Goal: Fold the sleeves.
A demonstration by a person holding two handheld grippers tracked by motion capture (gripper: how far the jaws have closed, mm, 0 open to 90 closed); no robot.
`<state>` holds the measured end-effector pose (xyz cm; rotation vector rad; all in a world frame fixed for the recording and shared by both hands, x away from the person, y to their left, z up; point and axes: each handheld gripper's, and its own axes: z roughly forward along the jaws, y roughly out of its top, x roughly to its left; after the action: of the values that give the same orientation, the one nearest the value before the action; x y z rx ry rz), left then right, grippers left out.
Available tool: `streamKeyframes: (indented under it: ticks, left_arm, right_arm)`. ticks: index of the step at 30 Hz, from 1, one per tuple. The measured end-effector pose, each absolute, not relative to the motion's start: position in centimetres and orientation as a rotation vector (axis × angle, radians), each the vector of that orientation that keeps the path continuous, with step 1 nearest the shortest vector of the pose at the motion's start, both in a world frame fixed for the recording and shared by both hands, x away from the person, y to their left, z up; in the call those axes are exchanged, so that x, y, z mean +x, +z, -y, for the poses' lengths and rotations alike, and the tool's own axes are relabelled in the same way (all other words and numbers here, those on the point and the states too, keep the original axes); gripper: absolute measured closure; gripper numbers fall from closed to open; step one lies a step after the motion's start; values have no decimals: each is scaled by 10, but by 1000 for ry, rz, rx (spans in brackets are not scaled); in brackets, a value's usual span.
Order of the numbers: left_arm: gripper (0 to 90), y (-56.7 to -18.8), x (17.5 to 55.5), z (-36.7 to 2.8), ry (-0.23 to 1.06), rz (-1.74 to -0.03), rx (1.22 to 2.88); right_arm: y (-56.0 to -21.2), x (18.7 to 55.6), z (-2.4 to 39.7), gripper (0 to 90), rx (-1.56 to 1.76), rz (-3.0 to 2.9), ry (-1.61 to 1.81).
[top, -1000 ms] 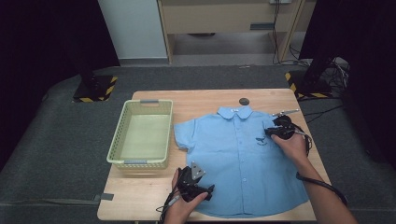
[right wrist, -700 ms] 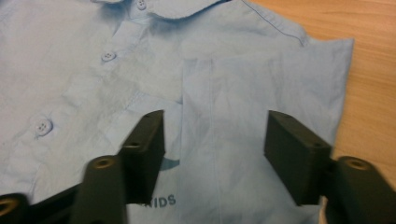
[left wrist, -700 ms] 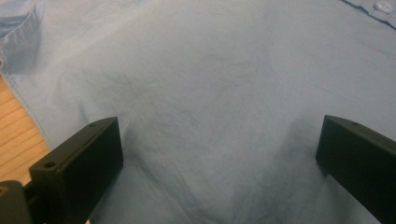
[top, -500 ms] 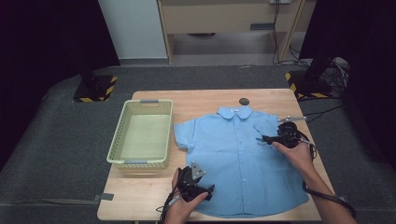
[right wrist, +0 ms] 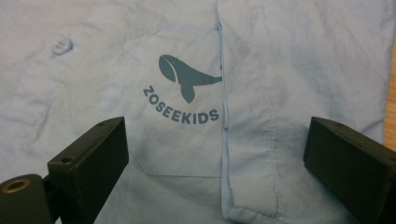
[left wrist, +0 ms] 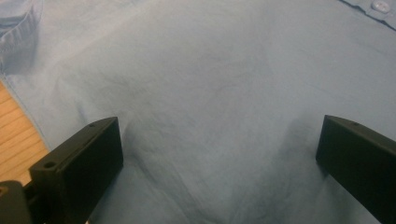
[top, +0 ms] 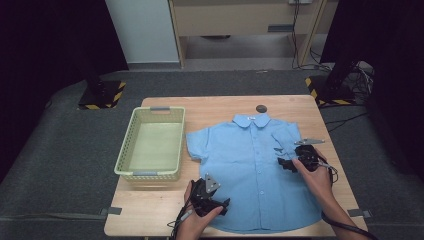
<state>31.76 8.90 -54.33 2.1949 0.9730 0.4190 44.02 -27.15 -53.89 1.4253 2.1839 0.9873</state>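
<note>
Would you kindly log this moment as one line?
shirt flat on table | left gripper open | right gripper jaws just opened over pocket

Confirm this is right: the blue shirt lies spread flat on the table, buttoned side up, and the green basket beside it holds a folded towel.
Not quite. The green basket is empty; the high view shows its bare bottom. The rest stands: the blue shirt lies spread flat on the table, buttoned side up, with the basket beside it.

A high camera overlooks the table [top: 235,107]; both gripper cameras look closely down at the shirt [top: 252,170].
</note>
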Motion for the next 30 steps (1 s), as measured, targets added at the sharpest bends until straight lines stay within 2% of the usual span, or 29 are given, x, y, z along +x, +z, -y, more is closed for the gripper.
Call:
streamKeyframes:
  ticks: [17, 20, 30]
  left_arm:
    - [3, -541, 316, -88, 408, -979, 2209]
    - [34, -539, 315, -87, 388, -979, 2201]
    - [49, -517, 312, -74, 381, -951, 2178]
  right_arm:
    - [-547, 430, 269, 49, 1329, -2184, 959]
    - [-547, 429, 272, 50, 1323, -2190, 960]
    - [-548, 423, 284, 50, 1302, -2207, 968]
